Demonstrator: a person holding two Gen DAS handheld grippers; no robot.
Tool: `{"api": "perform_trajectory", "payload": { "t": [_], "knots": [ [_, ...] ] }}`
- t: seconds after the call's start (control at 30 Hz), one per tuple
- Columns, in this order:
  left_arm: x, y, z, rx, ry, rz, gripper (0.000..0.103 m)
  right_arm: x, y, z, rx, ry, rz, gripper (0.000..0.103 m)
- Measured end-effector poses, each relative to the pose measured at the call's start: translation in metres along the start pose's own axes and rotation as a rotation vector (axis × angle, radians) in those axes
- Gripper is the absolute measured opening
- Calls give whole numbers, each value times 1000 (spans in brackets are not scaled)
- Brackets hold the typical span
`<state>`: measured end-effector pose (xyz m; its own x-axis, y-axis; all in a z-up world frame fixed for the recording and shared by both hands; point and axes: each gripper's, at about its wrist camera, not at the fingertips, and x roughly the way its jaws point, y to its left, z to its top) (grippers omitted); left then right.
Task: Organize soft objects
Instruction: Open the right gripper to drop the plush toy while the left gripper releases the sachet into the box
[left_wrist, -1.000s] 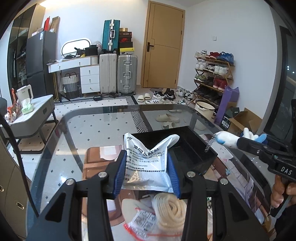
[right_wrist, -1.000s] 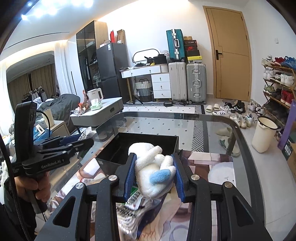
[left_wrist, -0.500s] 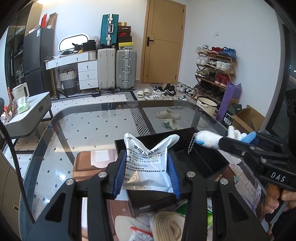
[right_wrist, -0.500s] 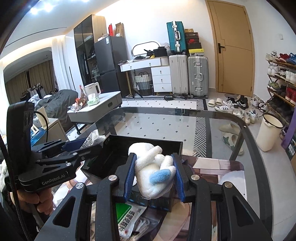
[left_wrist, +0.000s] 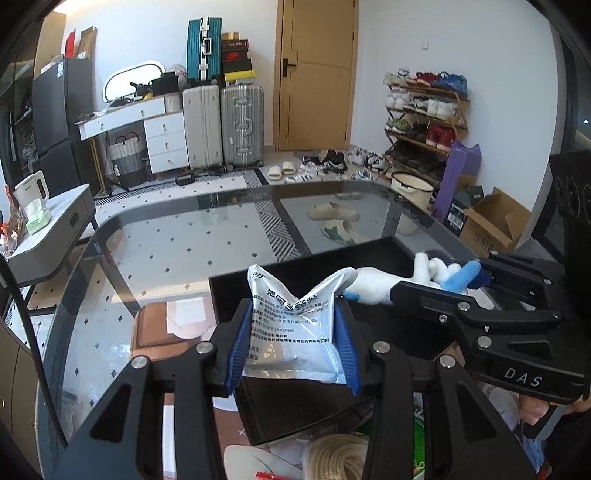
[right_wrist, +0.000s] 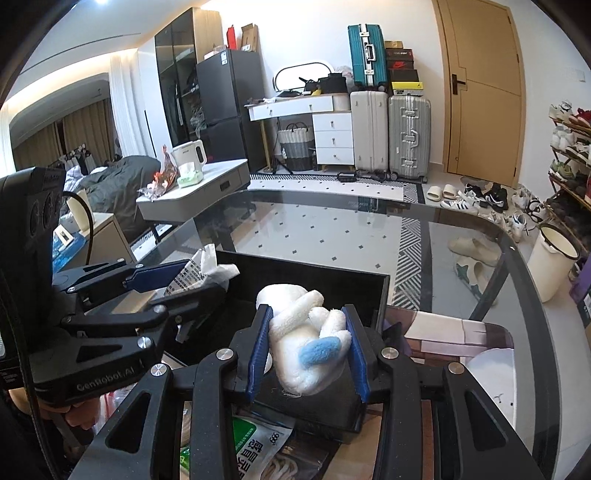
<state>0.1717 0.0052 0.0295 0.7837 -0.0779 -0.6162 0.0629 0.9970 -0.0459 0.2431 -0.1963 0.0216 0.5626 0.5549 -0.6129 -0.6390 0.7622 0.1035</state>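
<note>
From the left wrist, the left gripper (left_wrist: 293, 343) has its blue pads clenched on a crinkled silver-white pouch (left_wrist: 291, 328) printed with dark text, held up over the near-left part of a black bin (left_wrist: 236, 299) that sits on the glass table (left_wrist: 166, 236). To the right, the right gripper (left_wrist: 439, 277) reaches in over the bin from the side with a white and blue plush toy (left_wrist: 373, 284) pinched in it. A coil of cream rope (left_wrist: 336, 458) lies on the table at the near edge. From the right wrist, the right gripper (right_wrist: 308, 354) grasps the plush toy (right_wrist: 306, 347) tightly between its blue pads, just above the bin's (right_wrist: 332, 269) near wall. On the left the left gripper (right_wrist: 184, 277) holds the pouch (right_wrist: 207, 269) over the bin's left side. A green-labelled packet (right_wrist: 255, 446) lies on the table just in front of the bin.
</note>
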Motion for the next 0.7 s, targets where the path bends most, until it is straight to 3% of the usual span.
{"api": "perform_trajectory", "payload": {
  "t": [0.47,0.7],
  "knots": [
    [4,-8,-2,61,25,26,44,18,16,-16,-59,71,-8,38],
    [0,-7,-5,70,28,16,44,18,15,-17,7,107,46,38]
  ]
}}
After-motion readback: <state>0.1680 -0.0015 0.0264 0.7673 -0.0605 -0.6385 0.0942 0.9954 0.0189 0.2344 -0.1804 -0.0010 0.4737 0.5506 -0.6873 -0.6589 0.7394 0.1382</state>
